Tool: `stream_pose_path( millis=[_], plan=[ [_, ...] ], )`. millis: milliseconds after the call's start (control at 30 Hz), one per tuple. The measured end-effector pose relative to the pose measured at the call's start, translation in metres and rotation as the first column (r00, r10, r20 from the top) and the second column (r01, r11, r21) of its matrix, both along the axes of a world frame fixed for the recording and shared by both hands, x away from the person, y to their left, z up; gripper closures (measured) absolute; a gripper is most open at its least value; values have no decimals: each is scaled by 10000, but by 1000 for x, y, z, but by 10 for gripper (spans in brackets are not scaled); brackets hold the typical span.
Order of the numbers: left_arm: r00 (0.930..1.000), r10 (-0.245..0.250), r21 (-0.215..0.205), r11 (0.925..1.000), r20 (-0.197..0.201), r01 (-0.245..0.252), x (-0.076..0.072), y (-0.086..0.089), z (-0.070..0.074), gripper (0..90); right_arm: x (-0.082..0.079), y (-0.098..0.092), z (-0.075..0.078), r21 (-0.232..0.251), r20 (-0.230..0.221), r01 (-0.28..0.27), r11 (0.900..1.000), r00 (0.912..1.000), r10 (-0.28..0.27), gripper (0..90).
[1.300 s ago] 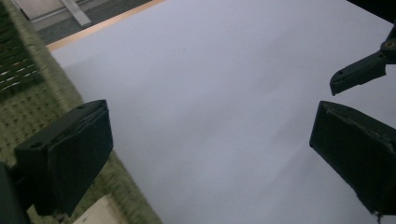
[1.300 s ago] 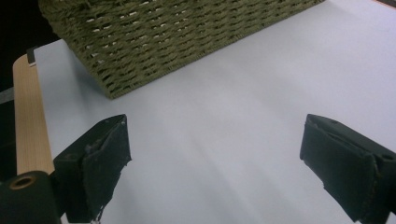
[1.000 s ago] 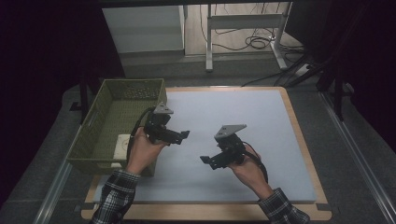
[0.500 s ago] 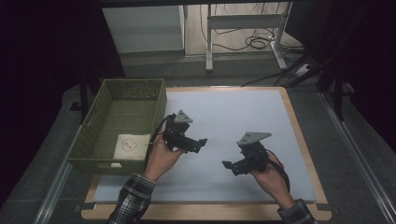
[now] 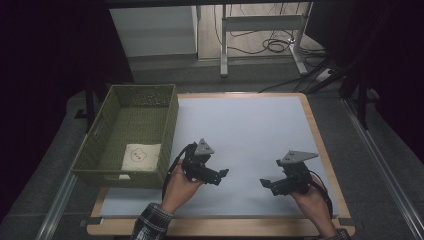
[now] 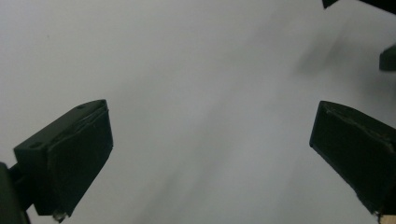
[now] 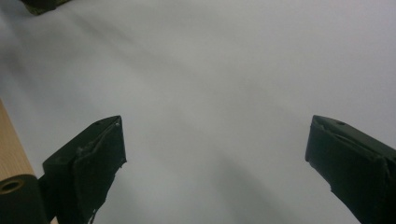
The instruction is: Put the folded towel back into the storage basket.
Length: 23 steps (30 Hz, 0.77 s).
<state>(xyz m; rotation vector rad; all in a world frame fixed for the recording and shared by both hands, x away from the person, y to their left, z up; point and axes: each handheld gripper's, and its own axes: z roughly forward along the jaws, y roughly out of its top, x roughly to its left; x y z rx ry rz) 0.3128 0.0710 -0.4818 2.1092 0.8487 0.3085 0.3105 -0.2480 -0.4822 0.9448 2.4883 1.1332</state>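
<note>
Both grippers (image 5: 223, 172) (image 5: 264, 183) agape over bare mat (image 5: 250, 130), basket (image 5: 170, 125) left

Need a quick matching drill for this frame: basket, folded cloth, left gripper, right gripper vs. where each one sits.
Things:
1. woven basket
2. folded cloth
3. left gripper
4. right gripper

Places:
A. open, over the white mat near the table's right edge
B. inside the basket, at its near end
C. on the table's left side
D. open, over the white mat just right of the basket

Pairs: 1-C, 2-B, 3-D, 4-A
</note>
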Motion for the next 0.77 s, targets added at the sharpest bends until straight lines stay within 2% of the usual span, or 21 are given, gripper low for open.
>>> stream_pose_path(
  millis=[100,267,400,500,600,667,767],
  plan=[
    [10000,45,36,10000,-46,-45,-8,3,-12,0,-4,-10,-7,-45,82,161,9999,9998,-161,52],
    [9997,175,321,9993,-161,-170,-21,7,-33,0,-8,-23,-25,-518,210,398,9979,9990,-387,48],
    [9987,430,812,9959,-269,-407,-29,13,-51,0,-8,-28,-38,-807,-10,531,9953,9986,-534,48],
    [9972,536,1127,9925,-523,-474,-32,18,-64,0,-9,-31,-46,-791,-145,600,9951,9980,-613,44],
    [9956,724,975,9930,-588,-664,-32,20,-66,0,-12,-31,-50,-794,135,603,9950,9981,-595,43],
    [9959,726,1123,9915,-542,-662,-32,18,-66,0,-13,-29,-50,-1021,285,588,9930,9980,-562,39],
    [9959,743,1103,9916,-520,-682,-32,18,-66,0,-13,-30,-51,-961,328,611,9935,9978,-582,39]
  ],
)
